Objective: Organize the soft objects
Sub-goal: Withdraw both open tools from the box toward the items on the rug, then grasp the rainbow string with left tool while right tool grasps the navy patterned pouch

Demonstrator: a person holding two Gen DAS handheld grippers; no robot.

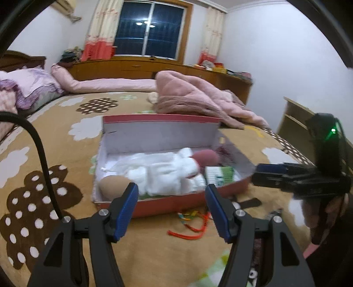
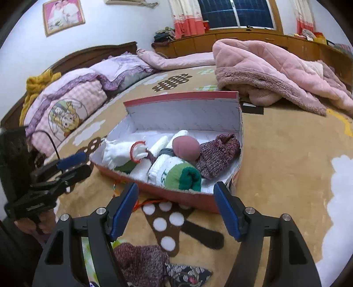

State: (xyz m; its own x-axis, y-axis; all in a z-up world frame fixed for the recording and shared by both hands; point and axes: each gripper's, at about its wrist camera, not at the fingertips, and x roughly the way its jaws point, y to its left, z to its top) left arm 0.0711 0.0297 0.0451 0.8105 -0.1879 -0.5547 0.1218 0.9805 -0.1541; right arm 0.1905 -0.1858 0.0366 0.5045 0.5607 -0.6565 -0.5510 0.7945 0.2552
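Both our left gripper and right gripper gape wide, empty; risk: snagging the box rim when reaching for the knit sock.

Bedroom backdrop, bed spread in tan with cloud and dotted-tree patterns

On the tan bedspread, a heaped pink quilt lies at 1 o'clock and lilac pillows at 10 o'clock (one bears a cartoon print). A framed picture hangs at 11 o'clock; the dark window sits at 12 between orange-hemmed curtains, above a wooden cabinet.
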